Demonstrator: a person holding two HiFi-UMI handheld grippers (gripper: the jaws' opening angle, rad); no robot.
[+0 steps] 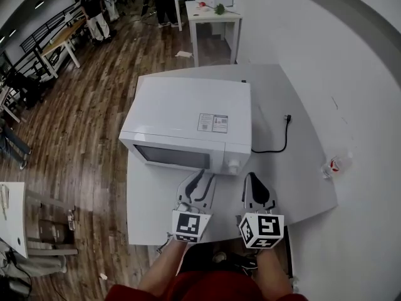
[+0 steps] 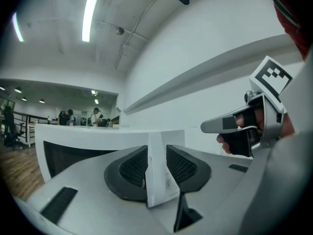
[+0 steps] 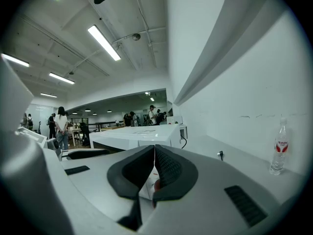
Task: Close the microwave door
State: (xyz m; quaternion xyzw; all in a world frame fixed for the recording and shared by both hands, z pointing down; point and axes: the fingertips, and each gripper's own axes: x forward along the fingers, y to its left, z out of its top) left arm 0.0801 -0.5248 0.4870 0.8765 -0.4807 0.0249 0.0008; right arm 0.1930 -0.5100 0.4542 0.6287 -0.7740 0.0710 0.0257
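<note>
A white microwave (image 1: 188,115) stands on the pale table (image 1: 301,187), and its dark-windowed door (image 1: 172,157) lies flush with the front. Both grippers hover just in front of it, near its right end. My left gripper (image 1: 199,179) is open; in the left gripper view its jaws (image 2: 156,168) stand apart with the microwave's front corner (image 2: 161,146) showing in the gap. My right gripper (image 1: 252,179) sits beside the control panel's knob (image 1: 233,165). Its tips (image 3: 154,153) meet with nothing held, and the microwave (image 3: 132,137) lies ahead of them.
A black power cord (image 1: 276,144) trails over the table right of the microwave. A small plastic bottle (image 1: 335,165) stands near the table's right edge by the white wall. Beyond the table are wooden floor, other desks and people (image 1: 97,8).
</note>
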